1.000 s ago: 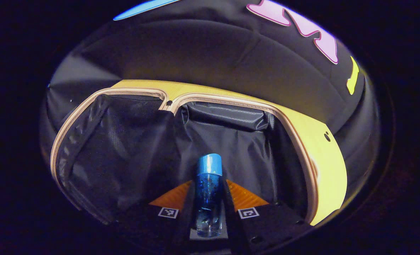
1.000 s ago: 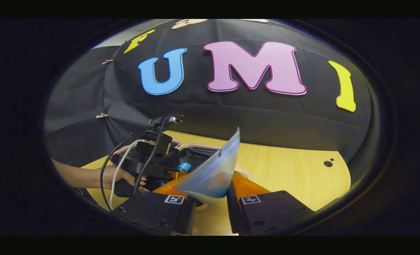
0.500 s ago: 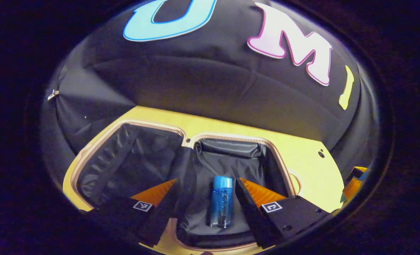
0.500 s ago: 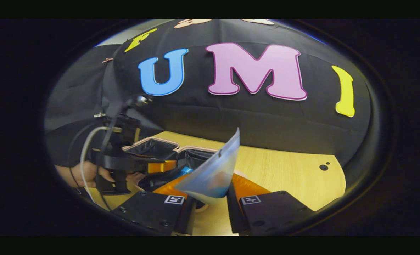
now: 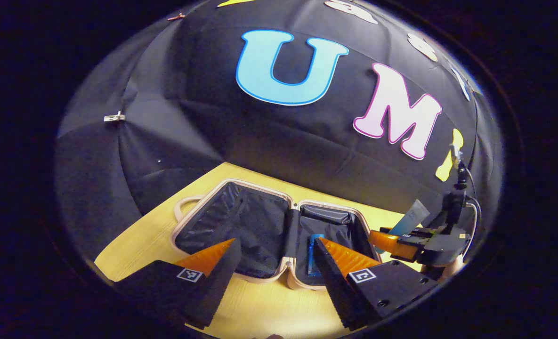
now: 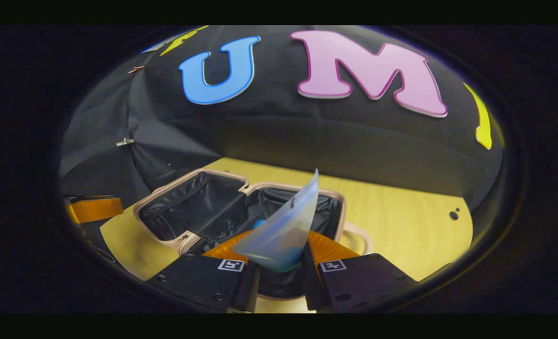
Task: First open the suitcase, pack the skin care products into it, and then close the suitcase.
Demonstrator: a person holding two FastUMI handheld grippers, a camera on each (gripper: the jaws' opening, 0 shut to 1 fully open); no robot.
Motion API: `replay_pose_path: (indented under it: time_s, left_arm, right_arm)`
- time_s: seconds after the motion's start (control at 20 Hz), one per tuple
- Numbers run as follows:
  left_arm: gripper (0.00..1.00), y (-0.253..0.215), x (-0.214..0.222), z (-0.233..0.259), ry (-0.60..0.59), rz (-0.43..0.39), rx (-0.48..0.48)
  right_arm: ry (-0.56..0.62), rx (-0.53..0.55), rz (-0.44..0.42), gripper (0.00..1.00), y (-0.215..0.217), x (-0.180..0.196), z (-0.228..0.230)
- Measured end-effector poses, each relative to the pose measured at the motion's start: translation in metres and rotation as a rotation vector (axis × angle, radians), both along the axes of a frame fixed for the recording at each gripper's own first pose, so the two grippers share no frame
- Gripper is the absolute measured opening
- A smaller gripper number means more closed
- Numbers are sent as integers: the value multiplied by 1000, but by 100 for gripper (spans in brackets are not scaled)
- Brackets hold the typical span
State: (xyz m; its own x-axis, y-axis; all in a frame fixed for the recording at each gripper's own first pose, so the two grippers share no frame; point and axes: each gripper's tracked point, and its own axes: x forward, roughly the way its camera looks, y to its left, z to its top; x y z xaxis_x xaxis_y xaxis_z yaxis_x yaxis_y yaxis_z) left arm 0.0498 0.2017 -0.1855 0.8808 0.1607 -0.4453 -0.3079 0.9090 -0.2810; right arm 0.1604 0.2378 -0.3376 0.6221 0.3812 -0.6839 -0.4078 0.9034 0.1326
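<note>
A small suitcase (image 5: 241, 221) lies open on the wooden table, both black-lined halves facing up. A blue bottle (image 5: 315, 254) rests flat in its right half. My left gripper (image 5: 276, 249) hangs open above the suitcase's near edge, with nothing between its fingers. In the right gripper view, my right gripper (image 6: 279, 246) is shut on a pale blue-and-white tube (image 6: 286, 226), which stands up over the open suitcase (image 6: 184, 212). A bit of the blue bottle (image 6: 259, 223) peeks out behind the tube. From the left gripper view, the right gripper (image 5: 399, 239) with its tube (image 5: 409, 219) sits just right of the suitcase.
The light wooden table (image 6: 396, 221) extends to the right of the suitcase, with small holes near its far corner. A looped handle (image 5: 187, 203) sticks out from the suitcase's left side. Black cloth walls close the back.
My left gripper opened, left the blue bottle lying in the suitcase's right half, and drew back and up. My right gripper carried the tube leftward over the suitcase.
</note>
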Motion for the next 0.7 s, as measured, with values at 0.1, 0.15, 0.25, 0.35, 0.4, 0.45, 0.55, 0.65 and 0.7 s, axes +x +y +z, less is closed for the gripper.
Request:
replay_pose_path:
  time_s: [0.1,0.15,0.25,0.35,0.4,0.45,0.55,0.65,0.7]
  left_arm:
    - [92,0,-12,2,-11,-2,-62]
    - [97,1,-17,5,-18,-7,-89]
    - [97,12,-25,4,-20,-2,-107]
    - [97,22,-32,6,-30,9,-109]
    - [96,24,-37,6,-31,14,-113]
    - [96,25,-44,4,-28,16,-126]
    - [97,26,-55,1,-16,12,-142]
    - [96,31,-68,-7,10,16,-135]
    - [96,33,-72,-10,20,10,-128]
  right_arm:
    - [81,-22,-22,43,6,-1,-28]
    - [108,-37,-29,43,7,-2,-38]
    - [195,-43,-45,43,13,-11,-57]
    - [233,-87,-47,43,12,-12,-73]
    - [246,-115,-47,43,9,-14,-81]
    - [270,-134,-60,43,8,-15,-90]
    - [331,-143,-106,36,6,-17,-106]
    - [374,-158,-134,43,3,-20,-121]
    - [360,-161,-126,39,5,-19,-119]
